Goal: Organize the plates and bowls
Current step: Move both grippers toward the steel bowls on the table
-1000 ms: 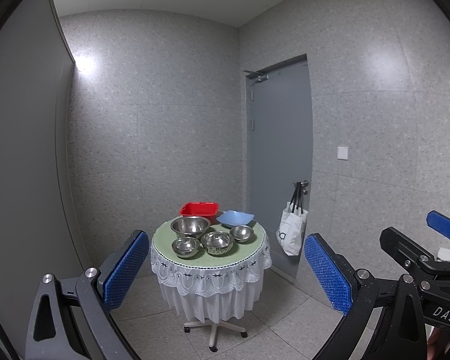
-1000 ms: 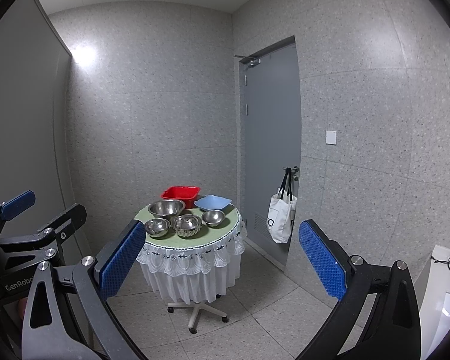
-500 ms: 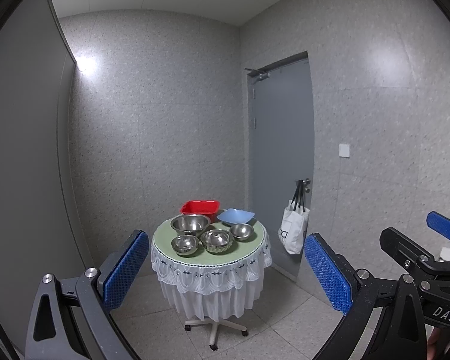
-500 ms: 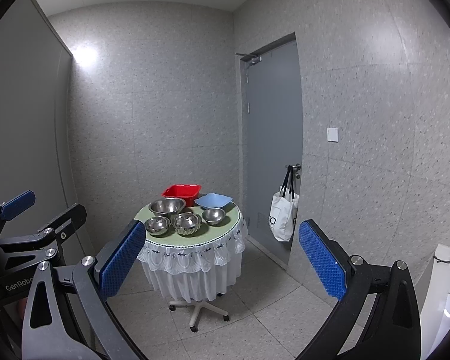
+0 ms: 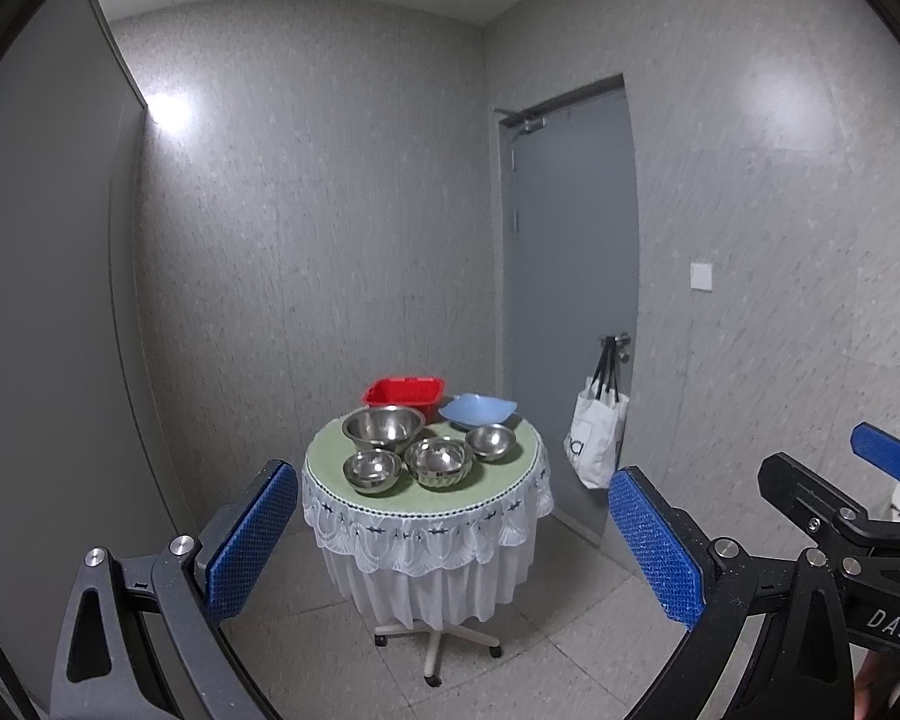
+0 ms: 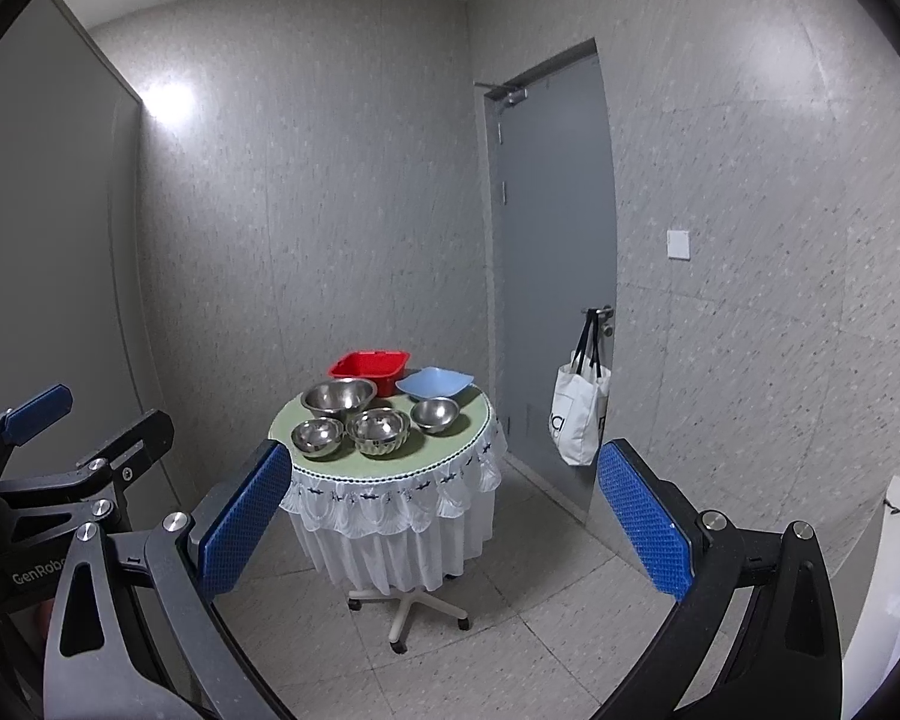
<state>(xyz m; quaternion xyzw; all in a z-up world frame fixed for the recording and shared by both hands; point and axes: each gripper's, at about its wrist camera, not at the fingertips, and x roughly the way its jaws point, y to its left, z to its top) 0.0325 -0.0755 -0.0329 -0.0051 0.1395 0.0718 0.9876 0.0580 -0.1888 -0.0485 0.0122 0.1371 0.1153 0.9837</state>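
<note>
While both jaws gape empty, steel bowls point(image 5: 438, 462) on round table point(image 5: 324, 462), well apart from grippers

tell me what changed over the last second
Both views have drifted slightly, the left one tilting so the table sits a little lower and closer. Nothing was grasped or released. The left hand-held gripper and right hand-held gripper stay open, and the bowls stay put.

The left claw point(image 5: 453, 540) is held level with its two blue-padded fingers point(image 5: 252, 537) spread wide and nothing between them; the right claw point(image 6: 444, 525) is likewise spread wide and bare, held just beside it; each claw's black frame shows at the edge of the other's view.
</note>
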